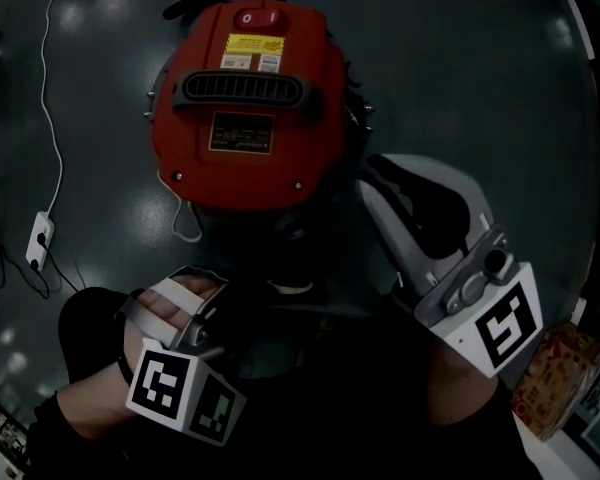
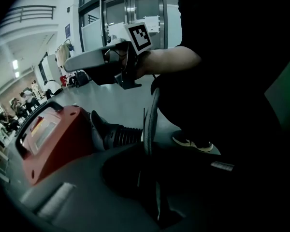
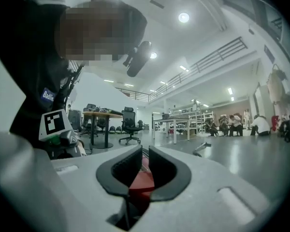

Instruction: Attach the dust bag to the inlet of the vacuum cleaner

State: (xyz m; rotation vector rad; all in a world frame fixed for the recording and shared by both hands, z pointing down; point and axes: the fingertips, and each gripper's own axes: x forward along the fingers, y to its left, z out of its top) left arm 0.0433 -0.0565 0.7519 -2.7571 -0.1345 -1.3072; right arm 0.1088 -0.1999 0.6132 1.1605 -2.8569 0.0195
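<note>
The red vacuum cleaner head (image 1: 250, 108) lies on the dark floor ahead of me, with its black ribbed hose (image 2: 118, 135) beside it. My left gripper (image 1: 225, 298) hangs low near my body, steeply tilted down. In the left gripper view its jaws (image 2: 152, 178) are nearly together on a thin grey strip (image 2: 149, 124) that rises between them; it is too dark to tell what the strip is. My right gripper (image 1: 372, 178) reaches to the vacuum's right side. Its jaws (image 3: 141, 166) stand a narrow gap apart with nothing between them, and the red housing (image 3: 142, 182) shows beyond the gap.
A white cable (image 1: 52, 118) runs to a power strip (image 1: 40, 236) on the floor at left. A printed box (image 1: 555, 378) sits at the lower right. My shoe (image 2: 193, 141) is beside the hose. Tables and office chairs (image 3: 104, 117) stand farther off.
</note>
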